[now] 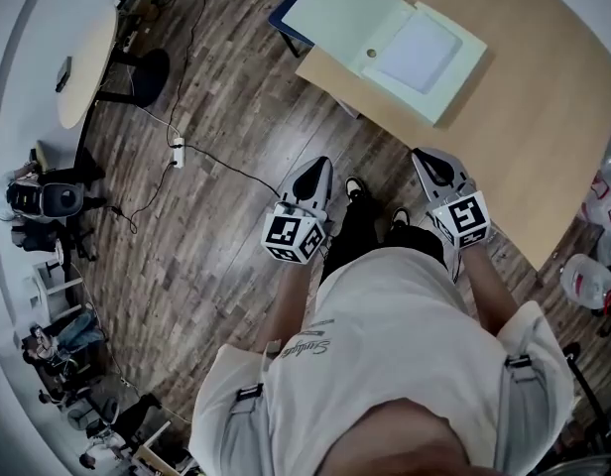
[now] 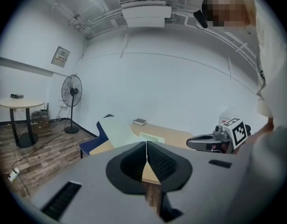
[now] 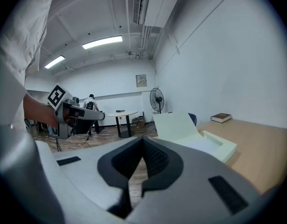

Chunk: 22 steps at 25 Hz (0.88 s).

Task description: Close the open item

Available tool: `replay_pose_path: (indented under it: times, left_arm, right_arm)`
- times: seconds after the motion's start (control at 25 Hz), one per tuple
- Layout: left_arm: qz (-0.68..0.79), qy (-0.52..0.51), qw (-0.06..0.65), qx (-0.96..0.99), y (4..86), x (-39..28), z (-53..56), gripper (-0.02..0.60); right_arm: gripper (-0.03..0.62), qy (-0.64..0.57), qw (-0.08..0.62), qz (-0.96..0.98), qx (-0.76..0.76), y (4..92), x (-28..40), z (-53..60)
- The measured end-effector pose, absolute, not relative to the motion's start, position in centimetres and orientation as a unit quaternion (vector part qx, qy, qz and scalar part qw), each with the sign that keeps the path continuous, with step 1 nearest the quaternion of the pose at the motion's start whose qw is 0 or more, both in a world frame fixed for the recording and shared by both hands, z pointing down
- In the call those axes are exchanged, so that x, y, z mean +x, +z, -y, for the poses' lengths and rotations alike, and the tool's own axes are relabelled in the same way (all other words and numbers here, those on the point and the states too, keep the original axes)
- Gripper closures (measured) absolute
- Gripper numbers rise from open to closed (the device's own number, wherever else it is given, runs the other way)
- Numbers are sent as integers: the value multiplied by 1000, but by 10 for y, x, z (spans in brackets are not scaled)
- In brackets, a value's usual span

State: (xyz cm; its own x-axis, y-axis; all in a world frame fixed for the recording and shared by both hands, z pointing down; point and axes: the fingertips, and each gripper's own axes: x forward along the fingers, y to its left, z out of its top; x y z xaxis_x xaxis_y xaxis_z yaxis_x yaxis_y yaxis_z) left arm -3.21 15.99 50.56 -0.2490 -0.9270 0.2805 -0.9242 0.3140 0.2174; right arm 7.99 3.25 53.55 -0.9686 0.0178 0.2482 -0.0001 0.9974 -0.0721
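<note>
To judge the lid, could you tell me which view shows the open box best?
The head view: the open box shows whole from above, inside included. The right gripper view gives a low side look; the left gripper view catches only part.

A round table point(image 1: 85, 53) with a pale top stands on a dark wood-plank floor point(image 1: 216, 226). Just beside it, by the white wall point(image 2: 171, 87), is 1 standing fan point(image 2: 71, 91), and a small panel point(image 2: 60, 56) hangs above the table. Near the table, a white power strip point(image 1: 177, 153) lies on the floor. Well apart from the table is a large light-wood desk point(image 1: 544, 117). 2 strip lights point(image 3: 102, 42) glow overhead.
</note>
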Motion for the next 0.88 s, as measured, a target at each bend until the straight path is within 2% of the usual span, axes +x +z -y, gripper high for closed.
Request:
replay_pose_path:
  times: [0.16, 0.36, 0.48, 0.6, 0.88]
  left_arm:
    - [777, -20, 184, 601, 508, -70, -147, 567]
    - [764, -19, 146, 629, 475, -122, -130, 567]
    - [754, -53, 155, 636, 468, -161, -129, 568]
    - [744, -45, 156, 648, 474, -193, -128, 566]
    - [708, -38, 169, 684, 494, -221, -94, 568]
  right_arm:
    - [599, 19, 132, 991, 22, 530, 51, -19]
    - [600, 15, 133, 989, 56, 514, 13, -5]
    - [600, -16, 137, 989, 50, 508, -21, -12]
    - [600, -39, 135, 988, 59, 502, -52, -16]
    - [600, -14, 144, 984, 107, 512, -75, -13]
